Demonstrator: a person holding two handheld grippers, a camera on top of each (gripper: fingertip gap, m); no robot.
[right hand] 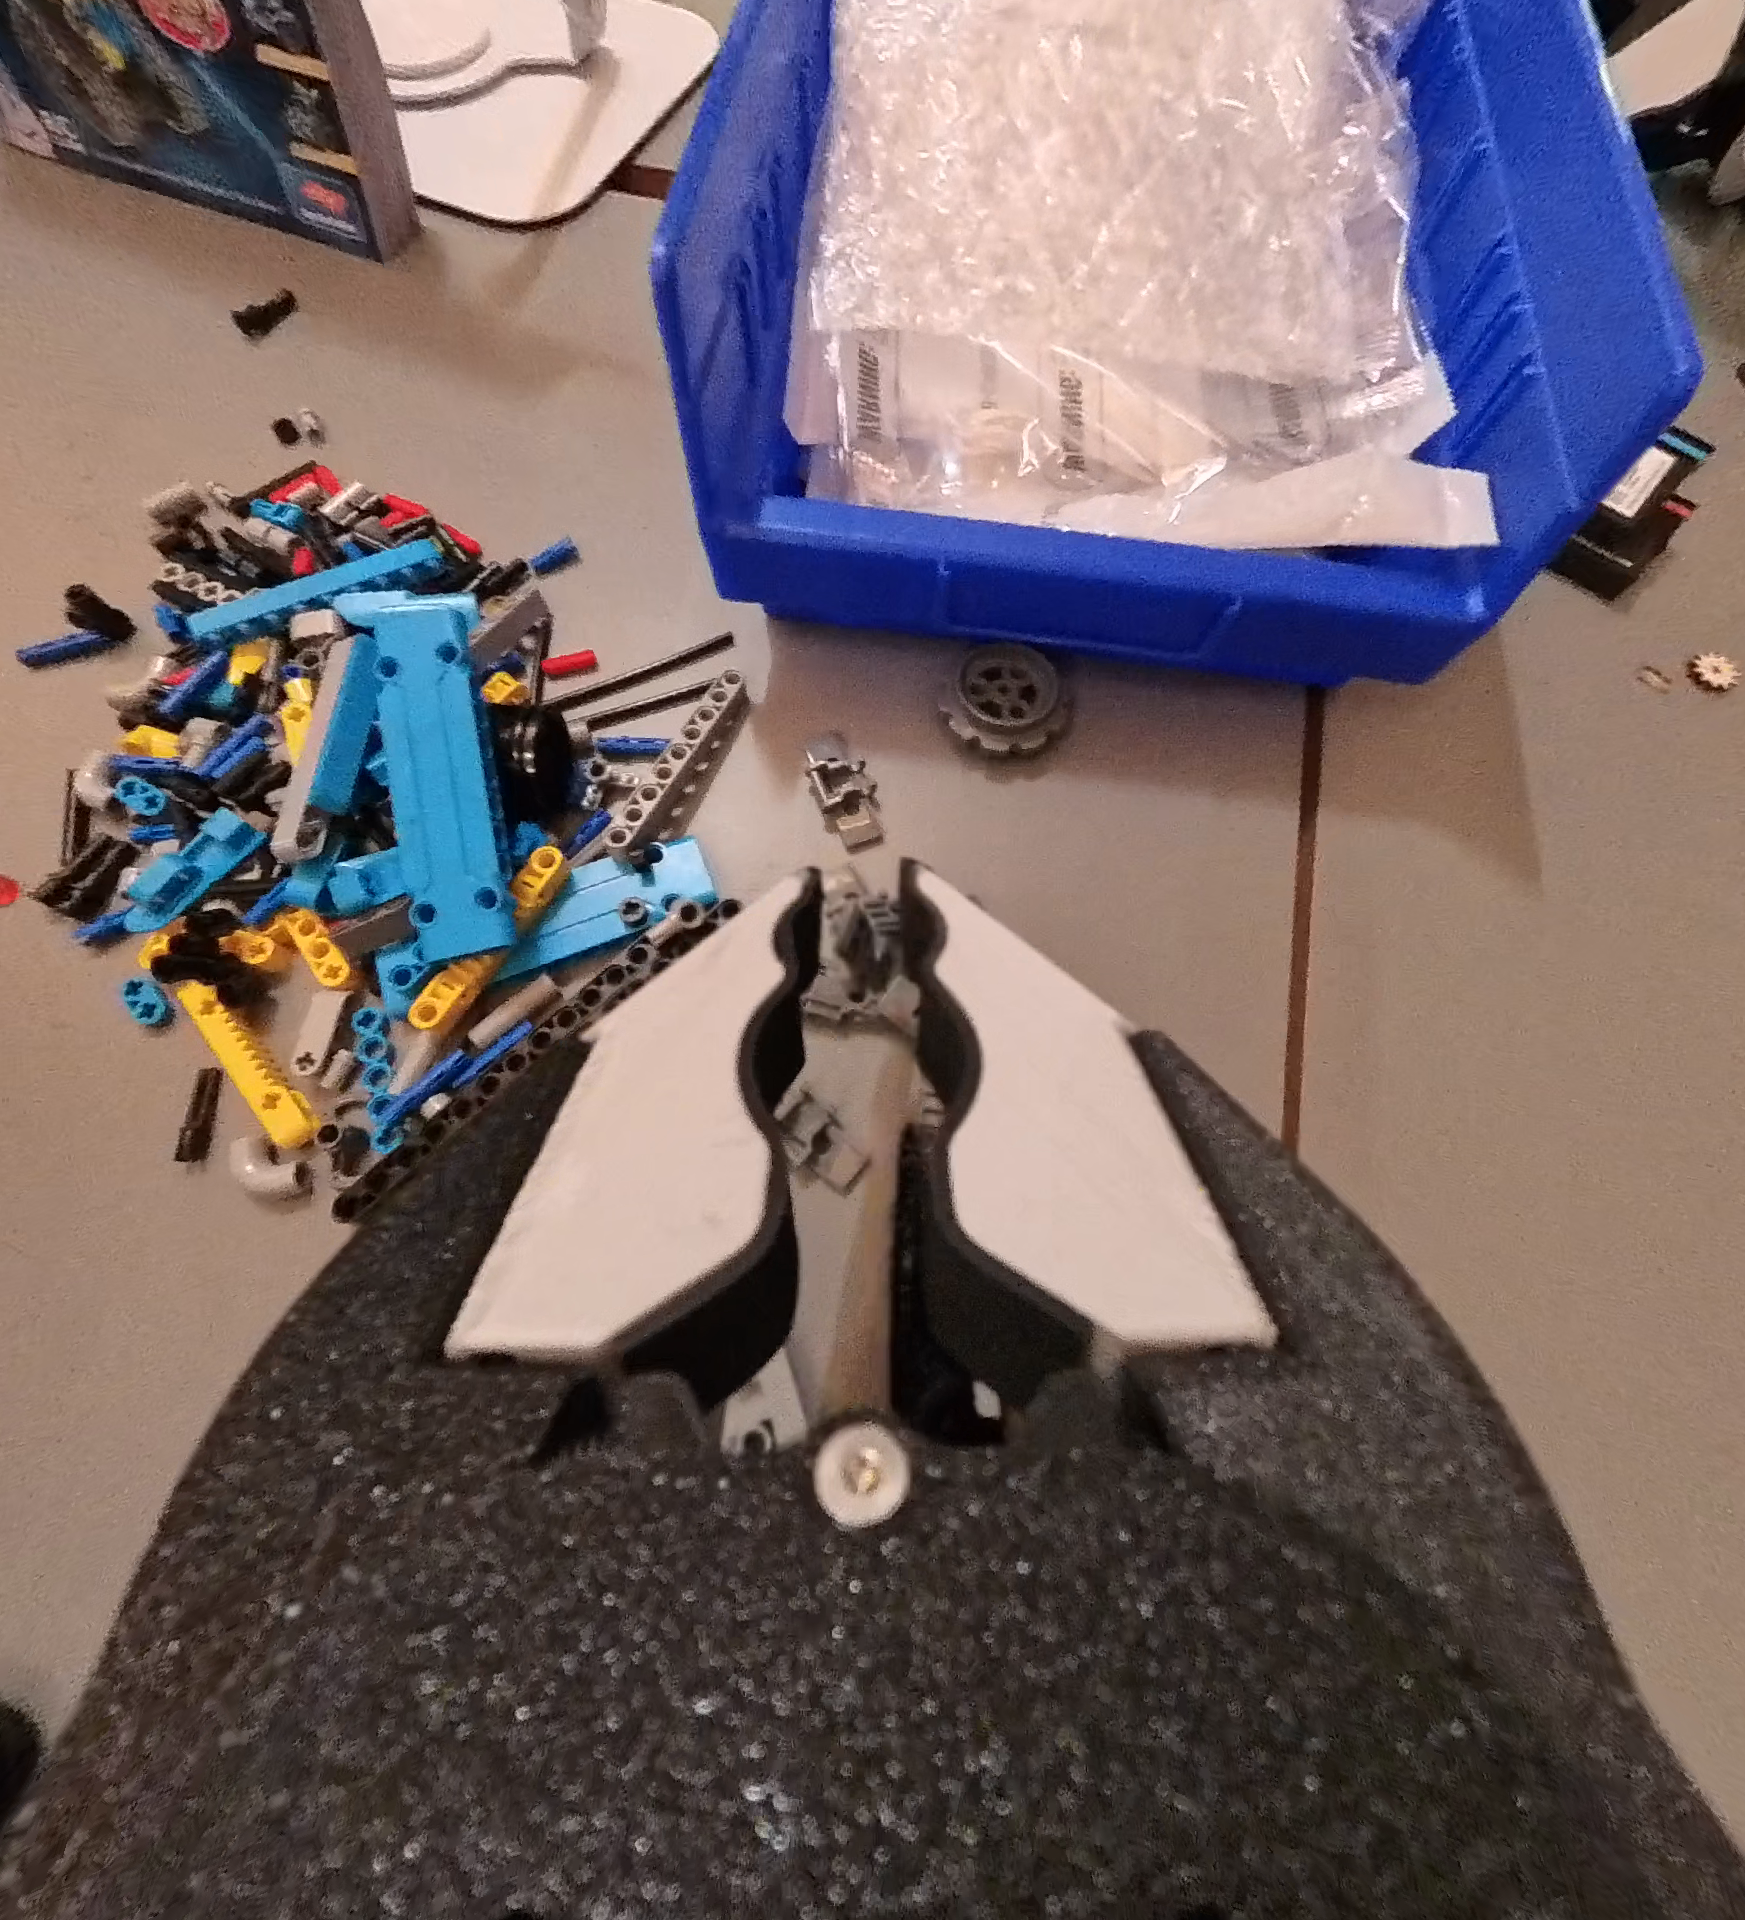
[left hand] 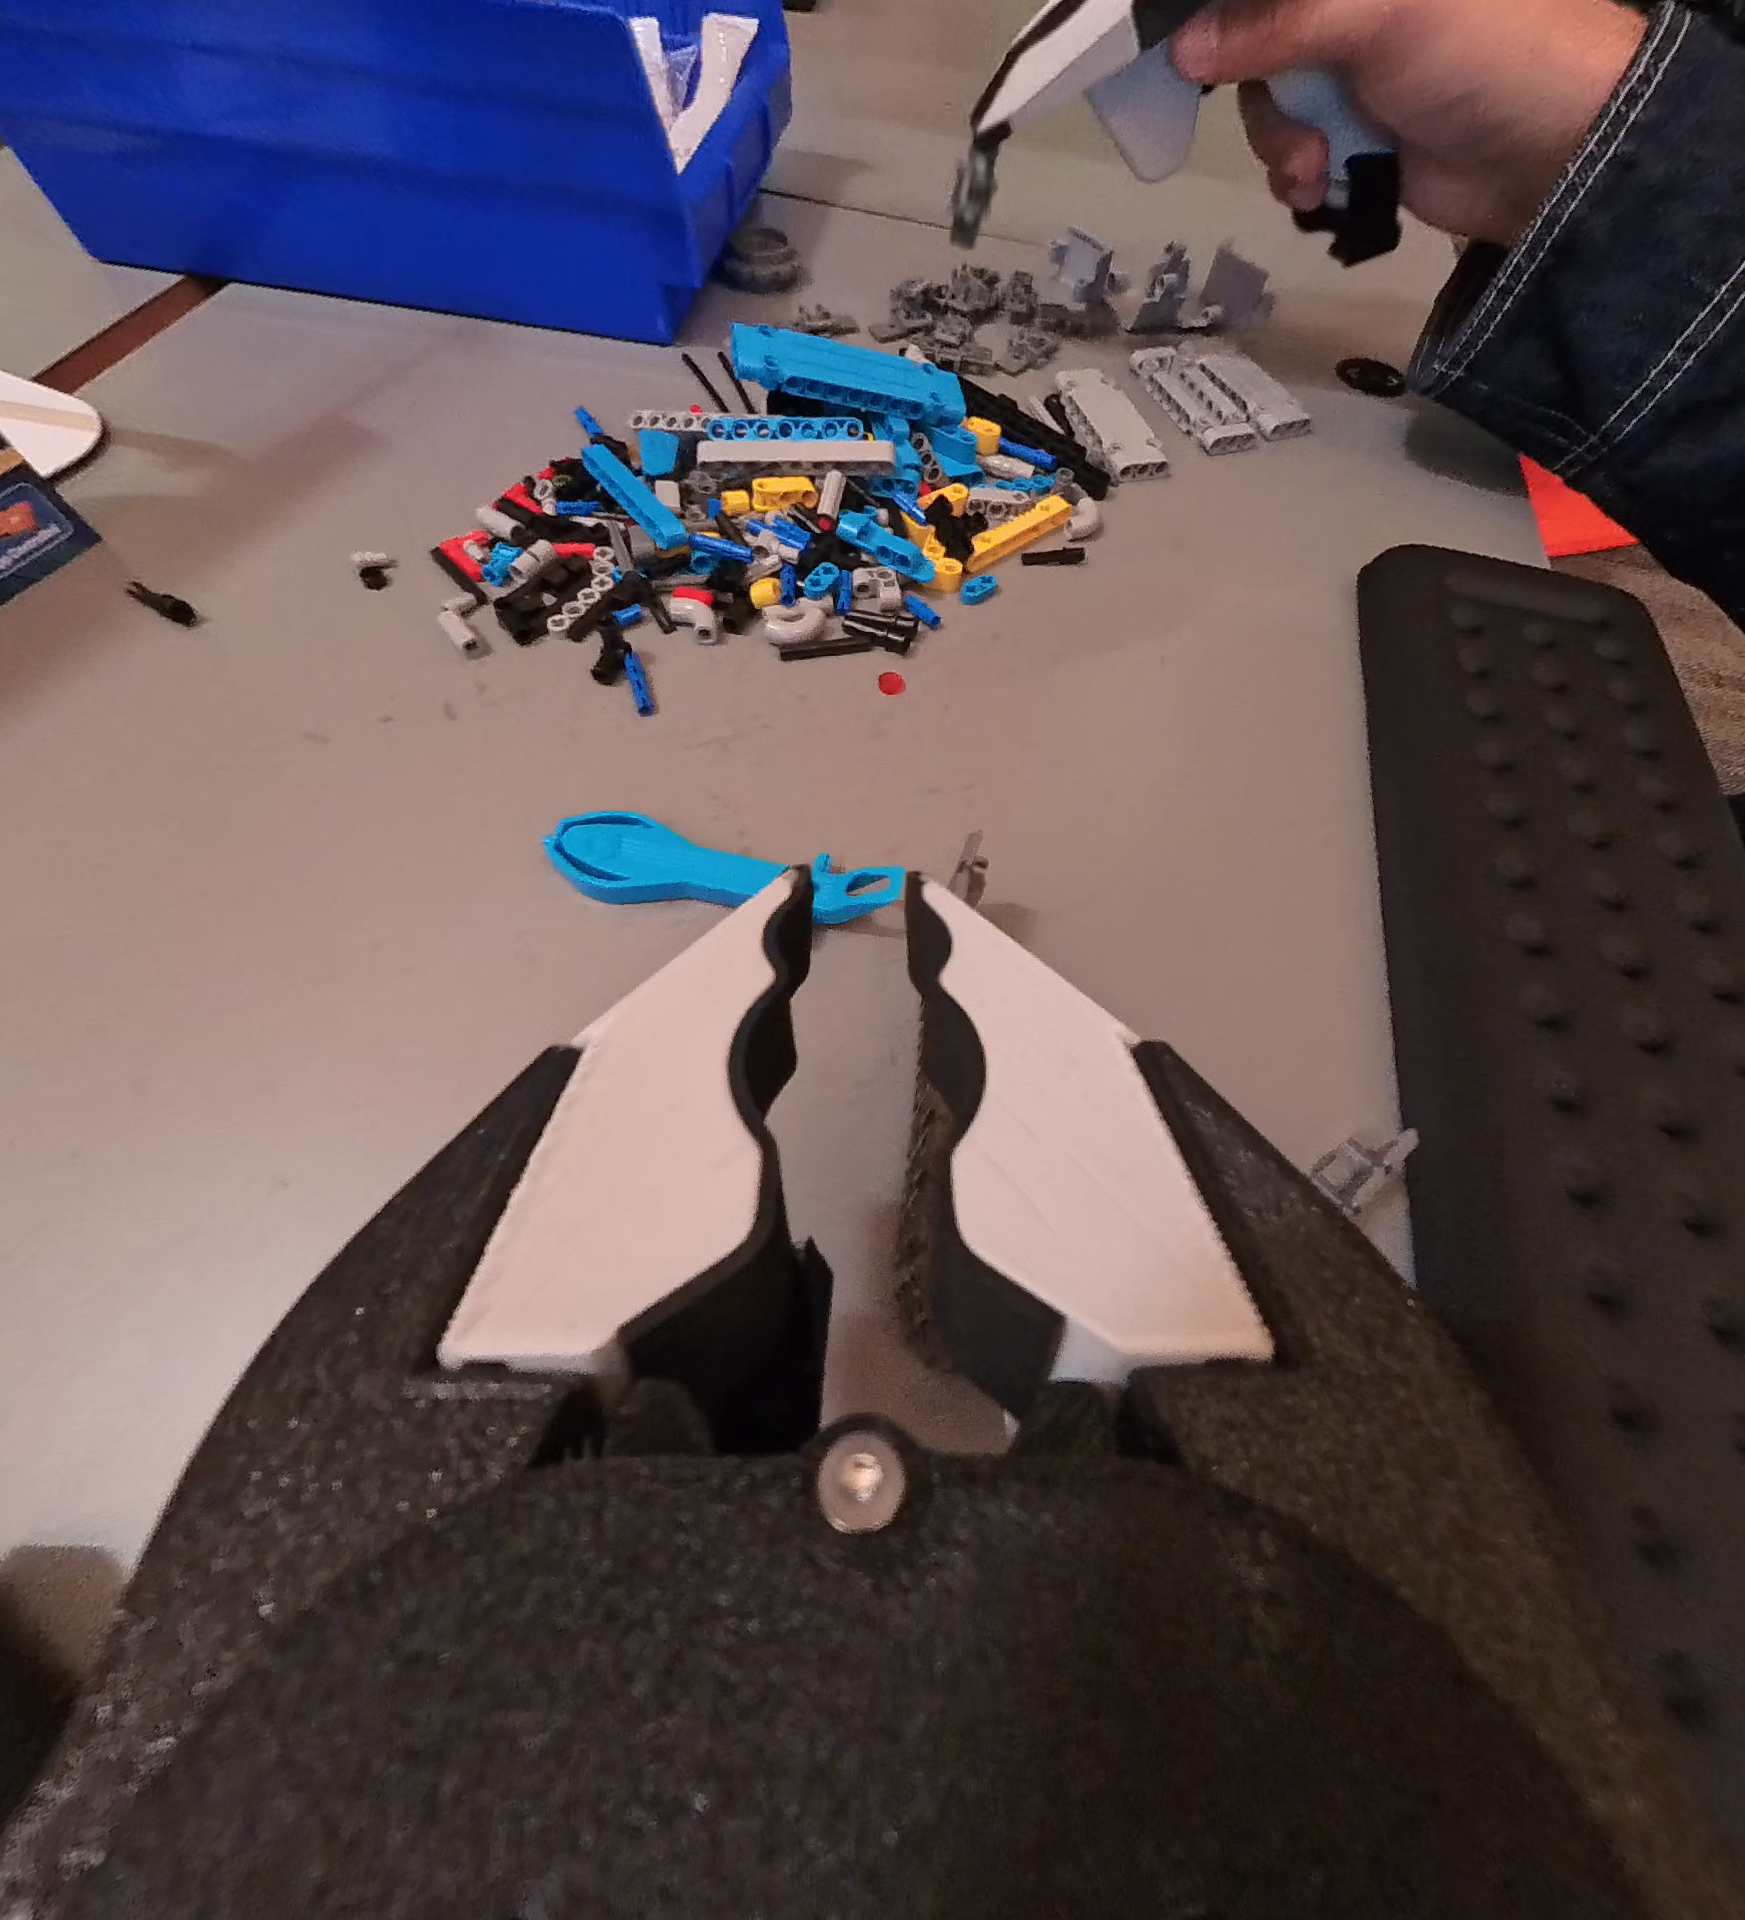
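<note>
My left gripper hangs low over the grey table, its jaws a narrow gap apart. The thin end of a flat light-blue spoon-shaped tool lies between the tips; I see no firm grip on it. My right gripper is shut on a small grey brick part. In the left wrist view it is held by a hand above a row of grey parts. A mixed pile of blue, yellow, black and grey bricks lies mid-table, left of my right gripper.
A blue bin of clear plastic bags stands beyond the right gripper, with a grey toothed wheel and a loose grey part before it. Light grey beams lie right of the pile. A black dimpled pad borders the right; a printed box stands far left.
</note>
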